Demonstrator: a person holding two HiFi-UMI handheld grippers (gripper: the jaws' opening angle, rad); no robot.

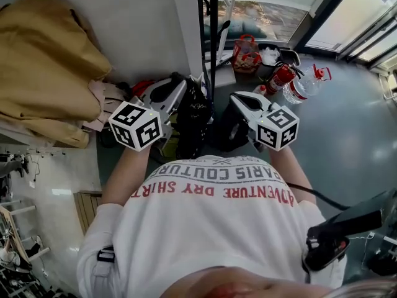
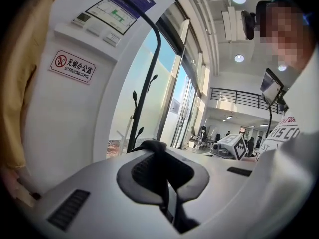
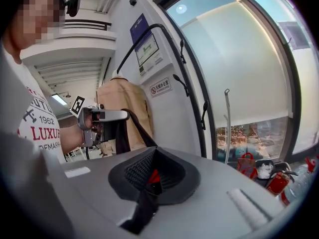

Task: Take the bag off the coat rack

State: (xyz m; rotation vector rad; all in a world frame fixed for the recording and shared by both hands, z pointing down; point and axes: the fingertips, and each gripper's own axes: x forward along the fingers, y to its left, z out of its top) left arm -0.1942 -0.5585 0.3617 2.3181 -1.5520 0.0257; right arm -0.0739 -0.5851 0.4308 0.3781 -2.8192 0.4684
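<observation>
The left tongs (image 1: pixel 176 89) and right tongs (image 1: pixel 239 99) are clamped on straps of the soft black fabric bag (image 1: pixel 193 120) (crumpled), hanging between them, just before the thin black metal coat rack (image 1: pixel 213 36); glossy grey floor (image 1: pixel 347 135) below.

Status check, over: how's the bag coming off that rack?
Left gripper, right gripper: both shut on black straps. Black fabric bag hangs between them, beside the black metal coat rack. Nothing seen blocking.
</observation>
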